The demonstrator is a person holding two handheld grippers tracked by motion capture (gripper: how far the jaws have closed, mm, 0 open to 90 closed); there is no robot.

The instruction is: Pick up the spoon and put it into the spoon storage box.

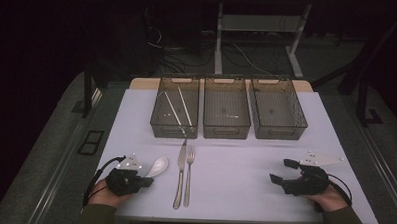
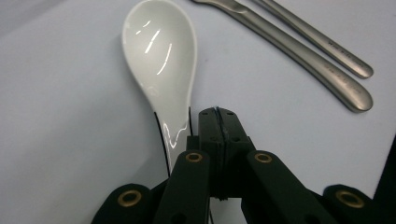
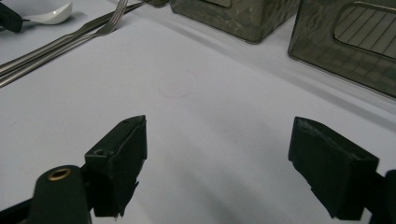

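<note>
From the high view, the left tongs sit at the near left of the white desk, with a white spoon just by their tip. A knife and a fork lie side by side next to the spoon. Three see-through bins stand in a row at the far side. The right tongs rest at the near right, well apart from the spoon.

In the left gripper view, the left tongs are clenched tight with nothing between them. The spoon lies just beside them, bowl up, its handle running along their left side.

In the right gripper view, the right tongs are spread wide over the bare desk, holding nothing.
</note>
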